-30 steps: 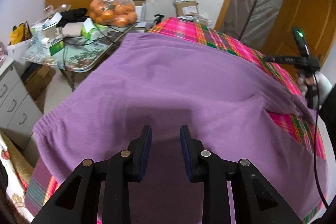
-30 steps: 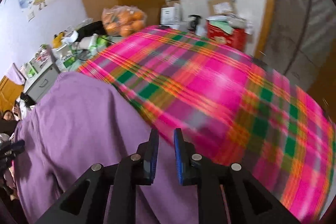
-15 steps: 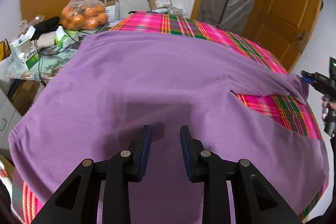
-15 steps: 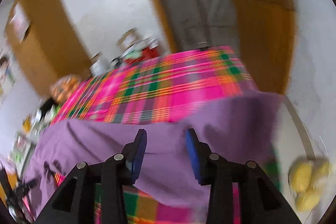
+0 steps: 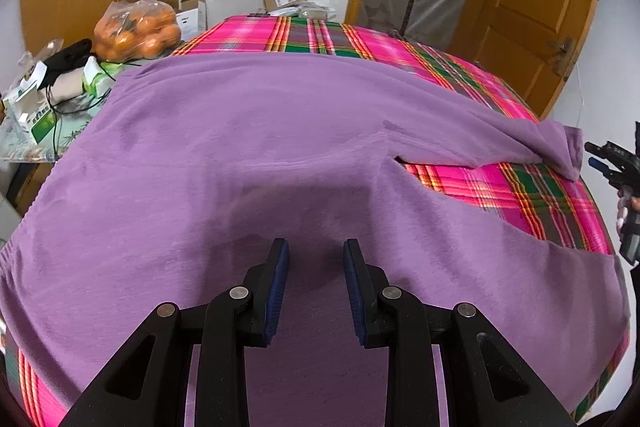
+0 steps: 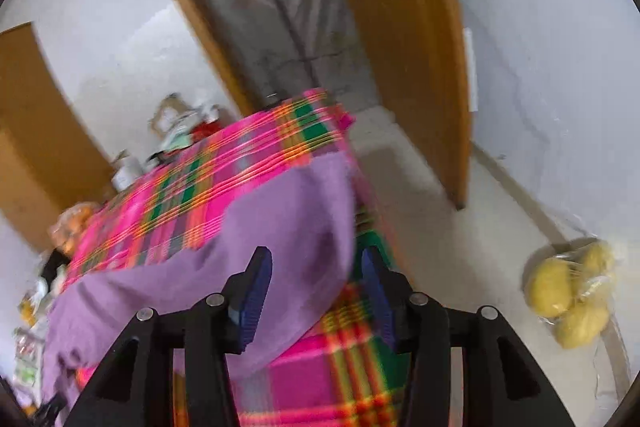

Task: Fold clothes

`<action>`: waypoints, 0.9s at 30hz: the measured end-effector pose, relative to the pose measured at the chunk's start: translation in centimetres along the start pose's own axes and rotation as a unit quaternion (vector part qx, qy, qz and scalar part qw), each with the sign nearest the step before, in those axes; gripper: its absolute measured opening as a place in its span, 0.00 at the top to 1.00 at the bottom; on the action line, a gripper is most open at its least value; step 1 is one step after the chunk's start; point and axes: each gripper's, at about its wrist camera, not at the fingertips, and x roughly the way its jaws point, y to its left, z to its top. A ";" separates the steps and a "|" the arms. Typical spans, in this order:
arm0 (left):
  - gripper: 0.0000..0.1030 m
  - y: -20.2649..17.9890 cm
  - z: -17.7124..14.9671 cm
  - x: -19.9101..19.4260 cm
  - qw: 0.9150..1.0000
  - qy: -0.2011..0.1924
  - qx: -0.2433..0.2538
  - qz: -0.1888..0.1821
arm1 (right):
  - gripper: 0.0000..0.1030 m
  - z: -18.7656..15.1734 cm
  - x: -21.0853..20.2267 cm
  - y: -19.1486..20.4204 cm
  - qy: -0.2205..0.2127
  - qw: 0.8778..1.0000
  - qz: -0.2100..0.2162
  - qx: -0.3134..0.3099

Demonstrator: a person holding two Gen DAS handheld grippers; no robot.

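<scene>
Lying spread across the plaid-covered desk [image 5: 500,183] below both tongs, the purple trousers [image 5: 260,147] look soft, light and floppy, best pinched at a leg hem [image 6: 320,211], which sits between the opening, unclenched right tongs [image 6: 316,281], while the left tongs [image 5: 316,281] hover part-open, grasping nothing.

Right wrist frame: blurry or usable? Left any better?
Right wrist: motion blur smears the plaid cloth, purple garment and door; right gripper stays sharp, jaws opening. Left wrist: sharp throughout, soft shadow on the garment ahead of the left gripper, strong fisheye bending.
</scene>
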 end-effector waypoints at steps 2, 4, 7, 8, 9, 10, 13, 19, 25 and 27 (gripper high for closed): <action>0.72 -0.1 0.0 0.1 1.000 0.000 -0.001 0.001 | 0.54 0.4 1.0 -0.3 0.008 1.000 0.001 0.004; 0.72 -0.1 0.0 0.2 1.000 -0.002 -0.002 0.001 | 0.54 0.8 2.2 0.0 0.022 1.000 -0.006 -0.007; 0.72 -0.1 0.1 0.3 1.000 -0.003 -0.004 0.001 | 0.68 1.3 3.6 0.3 0.045 0.999 -0.007 -0.016; 0.72 -0.1 0.1 0.3 1.000 -0.004 -0.004 0.001 | 0.98 1.5 4.1 0.4 0.052 0.998 -0.007 -0.019; 0.72 -0.1 0.1 0.4 1.000 -0.004 -0.005 0.001 | 0.96 1.7 4.4 0.6 0.057 0.998 -0.006 -0.022; 0.72 -0.1 0.1 0.4 1.000 -0.005 -0.005 0.001 | 0.97 2.1 3.9 1.0 0.044 0.999 -0.002 -0.026; 0.72 0.0 0.1 0.5 1.000 -0.007 -0.009 -0.002 | 0.97 3.4 0.6 2.2 -0.014 0.999 0.024 -0.031; 0.72 0.1 0.2 0.5 1.000 -0.008 -0.013 -0.006 | 0.97 5.9 -4.3 3.3 -0.075 0.996 0.045 -0.037; 0.72 0.3 0.2 0.5 1.000 -0.009 -0.019 -0.009 | 0.97 5.4 -5.1 1.2 -0.083 0.996 0.018 -0.005; 0.72 0.3 0.2 0.5 1.000 -0.009 -0.021 -0.011 | 0.95 4.3 -3.4 -0.4 -0.040 0.999 -0.005 0.021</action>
